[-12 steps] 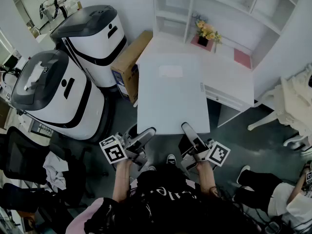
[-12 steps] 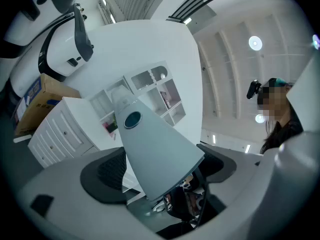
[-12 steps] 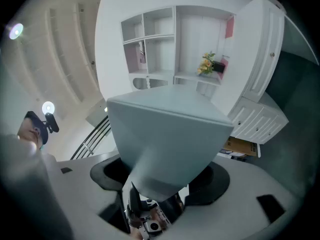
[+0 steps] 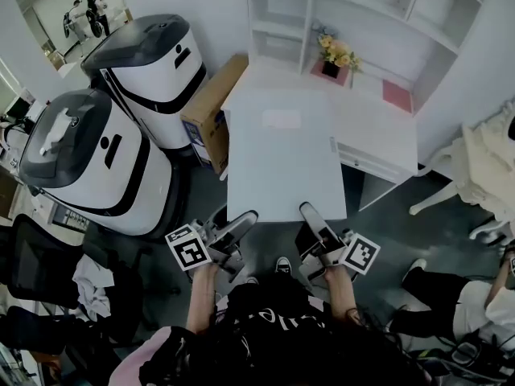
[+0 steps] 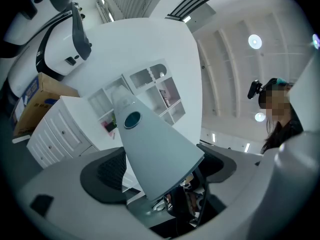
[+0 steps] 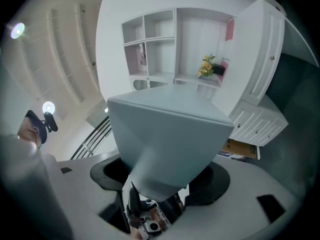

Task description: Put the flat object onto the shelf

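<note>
Right at the bottom of the head view are the person's two forearms, one gripper in each hand. The left gripper (image 4: 239,225) is pinching the near left corner of the board (image 4: 282,163), and the right gripper (image 4: 314,218) has the near right corner, so both are clamped onto that same big flat white panel. It's up in the air, pretty much level, and not on the shelf yet. In the left gripper view the board (image 5: 152,151) runs straight out from between the jaws, with a dark round spot (image 5: 132,119) on the side facing the camera. The right gripper view is the same deal, with the board (image 6: 167,134) wedged in there. The far end of the board reaches over the white surface (image 4: 378,131). There's a cardboard box (image 4: 211,107) leaning beside that surface on the left, and two bulky white-and-black machines (image 4: 100,163) further left. At the back are yellow flowers (image 4: 338,51), a pink thing (image 4: 397,95), and the white shelf (image 4: 322,10) against the wall.
</note>
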A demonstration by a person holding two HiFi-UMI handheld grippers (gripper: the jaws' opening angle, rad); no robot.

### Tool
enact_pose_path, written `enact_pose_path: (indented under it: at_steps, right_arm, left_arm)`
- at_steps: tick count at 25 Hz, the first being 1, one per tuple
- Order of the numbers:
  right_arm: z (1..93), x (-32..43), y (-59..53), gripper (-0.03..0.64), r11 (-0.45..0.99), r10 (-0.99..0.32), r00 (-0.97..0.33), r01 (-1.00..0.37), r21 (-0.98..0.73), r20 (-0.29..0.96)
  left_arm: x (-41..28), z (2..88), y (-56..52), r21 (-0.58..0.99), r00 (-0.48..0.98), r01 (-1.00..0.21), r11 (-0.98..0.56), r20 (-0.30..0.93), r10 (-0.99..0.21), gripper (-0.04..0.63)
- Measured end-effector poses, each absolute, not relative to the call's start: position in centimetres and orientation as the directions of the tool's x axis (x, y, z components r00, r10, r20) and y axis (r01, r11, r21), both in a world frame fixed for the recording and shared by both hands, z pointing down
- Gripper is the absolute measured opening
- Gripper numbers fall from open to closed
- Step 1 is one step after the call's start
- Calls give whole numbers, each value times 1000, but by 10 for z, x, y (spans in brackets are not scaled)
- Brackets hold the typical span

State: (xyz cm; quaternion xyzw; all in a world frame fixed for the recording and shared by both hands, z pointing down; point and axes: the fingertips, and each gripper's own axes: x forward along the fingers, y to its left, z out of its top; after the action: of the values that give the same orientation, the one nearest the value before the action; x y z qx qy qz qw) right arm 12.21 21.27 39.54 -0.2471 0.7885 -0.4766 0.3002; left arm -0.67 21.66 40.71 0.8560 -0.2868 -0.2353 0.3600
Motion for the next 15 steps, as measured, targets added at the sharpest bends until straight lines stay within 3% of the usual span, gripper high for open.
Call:
enact_pose_path:
  at_steps: [15]
  right_arm:
    - [400, 152, 177, 311, 416, -675, -696, -88, -905, -243]
  left_arm:
    - [23, 409, 183, 755, 725, -344, -558, -165, -669, 440]
